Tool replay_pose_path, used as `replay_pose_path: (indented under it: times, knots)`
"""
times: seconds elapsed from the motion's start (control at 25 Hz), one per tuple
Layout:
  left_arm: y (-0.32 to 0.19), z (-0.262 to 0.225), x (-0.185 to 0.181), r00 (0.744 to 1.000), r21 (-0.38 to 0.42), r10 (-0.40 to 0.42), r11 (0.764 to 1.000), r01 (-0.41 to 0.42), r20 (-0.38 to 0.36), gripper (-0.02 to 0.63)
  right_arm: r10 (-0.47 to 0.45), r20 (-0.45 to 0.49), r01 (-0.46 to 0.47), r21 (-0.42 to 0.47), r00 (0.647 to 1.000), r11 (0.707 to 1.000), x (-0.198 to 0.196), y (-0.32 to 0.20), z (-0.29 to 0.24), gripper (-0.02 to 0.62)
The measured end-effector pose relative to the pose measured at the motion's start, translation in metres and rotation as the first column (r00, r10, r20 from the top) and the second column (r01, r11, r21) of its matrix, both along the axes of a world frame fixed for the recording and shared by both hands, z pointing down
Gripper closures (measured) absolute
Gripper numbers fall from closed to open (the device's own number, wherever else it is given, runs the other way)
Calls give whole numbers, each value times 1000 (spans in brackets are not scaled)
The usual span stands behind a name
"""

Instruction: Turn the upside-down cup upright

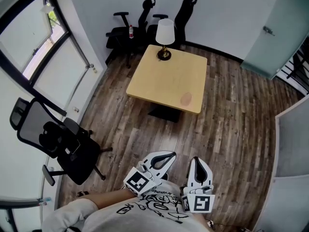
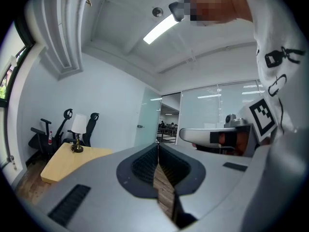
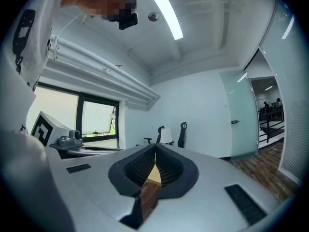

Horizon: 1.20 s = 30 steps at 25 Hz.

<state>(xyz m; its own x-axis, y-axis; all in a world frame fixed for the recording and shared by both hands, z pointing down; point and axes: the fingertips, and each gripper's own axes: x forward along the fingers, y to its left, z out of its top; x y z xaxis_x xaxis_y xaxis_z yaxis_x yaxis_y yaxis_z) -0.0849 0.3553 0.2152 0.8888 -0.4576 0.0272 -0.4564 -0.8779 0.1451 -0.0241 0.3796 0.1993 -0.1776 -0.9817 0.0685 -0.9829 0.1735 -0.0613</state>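
A small pinkish cup (image 1: 186, 98) stands near the front right corner of a light wooden table (image 1: 159, 81) in the middle of the room, as the head view shows. From this distance I cannot tell which way up it is. Both grippers are held close to the person's body, far short of the table. My left gripper (image 1: 171, 156) (image 2: 158, 146) is shut with nothing between its jaws. My right gripper (image 1: 199, 161) (image 3: 155, 146) is shut too and holds nothing. The cup is in neither gripper view.
A table lamp (image 1: 165, 37) with a white shade stands at the table's far edge. Two black office chairs (image 1: 130, 28) line the back wall, and another black chair (image 1: 53, 139) sits by the window at the left. A glass door (image 1: 270, 33) is at the back right. The floor is wood.
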Motion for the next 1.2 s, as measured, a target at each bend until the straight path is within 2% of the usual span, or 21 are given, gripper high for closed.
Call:
replay_pose_path:
  times: [0.4,0.68,0.92,1.2]
  knots:
    - [35,13,17,998,-34,-42,998,43,39,595,-42,29,43,-31,999,999,17,34,14,571]
    - [34,11,13,997,-27,-72,997,73,35,595,-64,41,65,-27,997,998,17,32,16,571]
    - [14,15,13,998,-33,-66,997,67,23,595,-61,37,62,-40,997,997,16,11,20,571]
    - [-46,22,18,999,-37,-47,998,48,19,595,-13,26,14,-22,1000,1000,24,-46,19,571]
